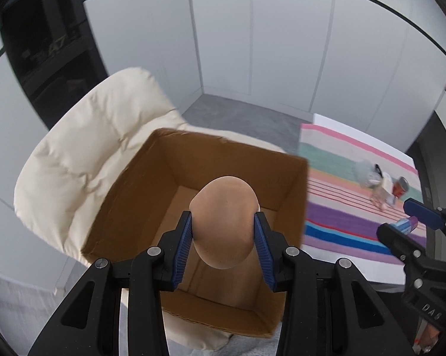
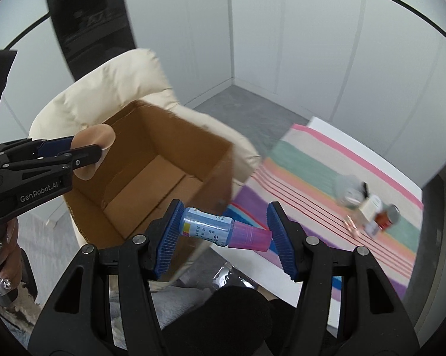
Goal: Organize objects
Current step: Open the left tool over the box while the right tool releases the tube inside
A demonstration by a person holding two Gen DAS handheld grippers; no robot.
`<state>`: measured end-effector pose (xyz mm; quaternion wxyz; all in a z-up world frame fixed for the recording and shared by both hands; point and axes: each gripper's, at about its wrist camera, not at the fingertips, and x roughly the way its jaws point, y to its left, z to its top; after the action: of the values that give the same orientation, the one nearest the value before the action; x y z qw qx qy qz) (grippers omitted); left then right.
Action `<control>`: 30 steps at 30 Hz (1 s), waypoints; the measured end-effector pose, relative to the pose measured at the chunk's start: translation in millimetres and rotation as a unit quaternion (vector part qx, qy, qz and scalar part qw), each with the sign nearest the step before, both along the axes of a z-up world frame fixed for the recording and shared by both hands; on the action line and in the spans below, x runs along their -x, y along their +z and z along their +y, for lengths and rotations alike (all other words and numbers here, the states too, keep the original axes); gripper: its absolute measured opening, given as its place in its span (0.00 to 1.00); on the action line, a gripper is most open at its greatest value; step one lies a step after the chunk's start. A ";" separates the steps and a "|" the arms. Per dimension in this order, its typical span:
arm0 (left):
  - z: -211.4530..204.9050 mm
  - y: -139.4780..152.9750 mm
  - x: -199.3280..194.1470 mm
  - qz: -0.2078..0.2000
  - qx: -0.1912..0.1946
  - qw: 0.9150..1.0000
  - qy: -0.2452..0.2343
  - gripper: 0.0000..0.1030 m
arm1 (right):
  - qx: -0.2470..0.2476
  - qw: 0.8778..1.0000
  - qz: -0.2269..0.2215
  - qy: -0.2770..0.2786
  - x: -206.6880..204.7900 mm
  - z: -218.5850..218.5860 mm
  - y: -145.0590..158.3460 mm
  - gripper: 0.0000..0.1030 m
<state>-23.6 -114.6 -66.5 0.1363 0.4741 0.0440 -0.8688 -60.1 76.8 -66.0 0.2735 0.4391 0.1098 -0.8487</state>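
My left gripper (image 1: 224, 231) is shut on a tan egg-shaped sponge (image 1: 224, 219) and hangs over the open cardboard box (image 1: 163, 160). The box stands on a cream padded chair (image 1: 83, 148). In the right wrist view my right gripper (image 2: 224, 228) is shut on a small blue bottle with a pink cap (image 2: 223, 227), held end to end between the pads, just right of the box (image 2: 151, 148). The left gripper (image 2: 89, 151) with the sponge (image 2: 94, 145) shows at the box's left rim. The right gripper (image 1: 406, 222) appears at the right edge of the left wrist view.
A striped cloth (image 2: 326, 178) covers a white table (image 2: 371, 145) to the right. Several small items (image 2: 368, 207), among them a jar and a white box, lie on it. Grey carpet (image 2: 252, 109) and white wall panels lie beyond. A hand (image 2: 3, 267) holds the left gripper.
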 end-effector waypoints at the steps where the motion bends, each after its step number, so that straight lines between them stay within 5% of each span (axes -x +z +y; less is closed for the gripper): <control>1: -4.9 -1.3 0.8 -0.001 -0.002 1.000 0.006 0.41 | -0.001 1.000 -0.001 0.008 1.5 -8.4 -2.3 0.59; 17: -57.2 -18.3 6.5 -0.015 -0.018 0.996 0.081 0.41 | -0.008 0.996 -0.025 0.081 10.2 -85.9 -30.8 0.59; 18: -59.5 -18.3 6.0 -0.014 -0.021 0.996 0.086 0.43 | -0.008 0.996 -0.027 0.084 10.0 -88.2 -32.5 0.59; 19: -62.2 -18.5 5.2 -0.012 -0.024 0.995 0.093 0.56 | -0.007 0.996 -0.027 0.086 10.0 -89.7 -33.1 0.59; 20: -65.3 -19.1 4.6 -0.010 -0.030 0.995 0.100 0.70 | -0.004 0.996 -0.026 0.088 9.8 -90.8 -33.4 0.62; 22: -71.0 -20.4 4.4 -0.014 -0.042 0.993 0.110 0.75 | 0.000 0.996 -0.028 0.081 11.4 -91.4 -33.6 1.00; 25: -79.0 -23.4 4.4 -0.019 -0.054 0.991 0.123 0.84 | 0.018 0.997 -0.028 0.068 12.6 -88.0 -31.4 1.00; 30: -77.5 -23.8 5.2 -0.020 -0.056 0.991 0.120 0.85 | 0.016 0.997 -0.036 0.060 13.8 -87.3 -33.3 1.00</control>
<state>-28.8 -192.0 -90.3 0.2132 0.4895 0.1463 -0.8328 -73.9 -10.4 -99.4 0.3343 0.4578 0.1125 -0.8161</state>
